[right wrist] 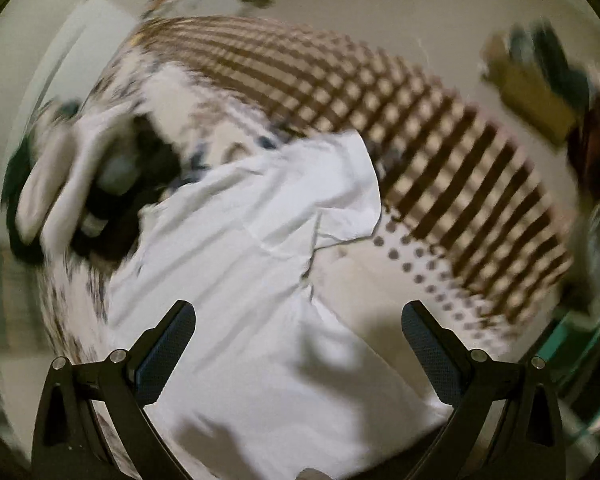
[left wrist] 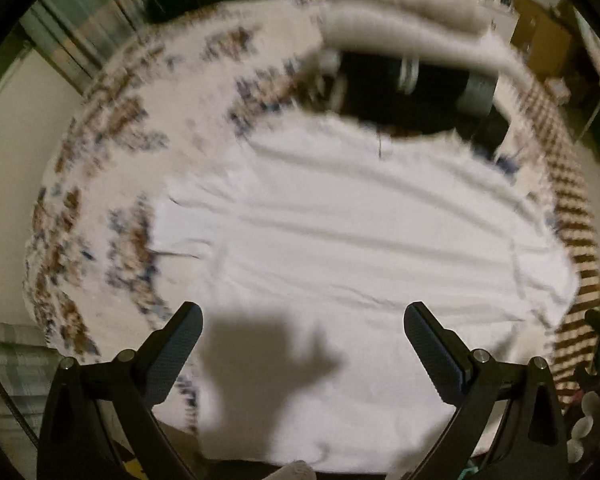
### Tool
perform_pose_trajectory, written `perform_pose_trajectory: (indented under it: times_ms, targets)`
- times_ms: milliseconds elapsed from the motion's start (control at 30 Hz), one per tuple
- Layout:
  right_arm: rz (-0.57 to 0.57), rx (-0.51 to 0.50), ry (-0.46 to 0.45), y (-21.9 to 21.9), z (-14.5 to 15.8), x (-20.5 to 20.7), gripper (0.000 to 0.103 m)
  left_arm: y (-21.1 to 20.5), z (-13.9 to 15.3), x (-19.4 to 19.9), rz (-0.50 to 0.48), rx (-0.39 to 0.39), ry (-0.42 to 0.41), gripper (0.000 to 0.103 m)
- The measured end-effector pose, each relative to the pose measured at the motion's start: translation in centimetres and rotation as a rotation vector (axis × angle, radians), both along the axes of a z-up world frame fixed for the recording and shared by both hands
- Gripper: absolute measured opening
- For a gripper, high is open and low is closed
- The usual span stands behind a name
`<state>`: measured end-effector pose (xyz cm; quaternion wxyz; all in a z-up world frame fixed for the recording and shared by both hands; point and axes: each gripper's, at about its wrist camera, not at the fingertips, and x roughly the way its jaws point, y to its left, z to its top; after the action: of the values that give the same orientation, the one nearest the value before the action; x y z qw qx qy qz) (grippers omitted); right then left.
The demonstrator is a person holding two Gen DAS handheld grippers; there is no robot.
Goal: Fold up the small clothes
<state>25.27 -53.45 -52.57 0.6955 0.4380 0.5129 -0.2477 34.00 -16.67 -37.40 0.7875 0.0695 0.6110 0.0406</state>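
Observation:
A white T-shirt [left wrist: 340, 240] lies spread flat on the patterned bedspread [left wrist: 112, 128]. In the left wrist view it fills the middle, and my left gripper [left wrist: 303, 312] hovers open above its near part, casting a shadow on the cloth. The right wrist view shows the same white T-shirt [right wrist: 240, 272] with a short sleeve [right wrist: 340, 184] sticking out toward the checked part of the cover. My right gripper [right wrist: 299, 310] is open above the shirt's side edge, with nothing between its fingers. Both views are motion-blurred.
Beyond the shirt lie dark clothes [left wrist: 412, 88] and a stack of folded pale clothes [left wrist: 400, 8], seen also as a pale clothes pile [right wrist: 60, 176]. A brown checked cover [right wrist: 440, 152] drapes the bed's right side. Cardboard boxes [right wrist: 532, 88] and clutter stand past the bed.

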Motion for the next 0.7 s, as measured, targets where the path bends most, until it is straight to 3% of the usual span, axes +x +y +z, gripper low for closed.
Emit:
perform_pose_trajectory:
  times_ms: [133,233,367,433,533,600,700]
  targets:
    - [-0.198,0.161,-0.034,-2.0,-9.0,-0.9,0.103,-1.6,-6.7,1.4,-0.003,0.022,0.071,0.103]
    - [-0.369,0.239,-0.104,-3.3,-13.6,-1.9,0.102,-2.7,-10.0,2.3,-0.024,0.028,0.094,0.103]
    - [-0.538,0.249,-0.245,-4.1,-16.1,-2.6,0.102,-3.8,-12.3,3.3,-0.033,0.021,0.098,0.103]
    - [-0.565,0.231,-0.280,-3.9,-16.4,-2.0,0.101,-4.2,-13.1,3.8,-0.028,0.010,0.108,0.103]
    - [-0.561,0.203,-0.299,-3.4,-16.3,0.0,0.081,-4.5,-13.6,4.2,-0.020,-0.005,0.109,0.103]
    - [-0.553,0.183,-0.273,-2.9,-16.2,1.3,0.047,-4.3,-13.7,4.1,-0.009,-0.019,0.113,0.103]
    - [-0.557,0.134,-0.228,-2.4,-15.6,2.7,0.017,-3.9,-13.5,3.8,0.006,-0.056,0.116,0.103]
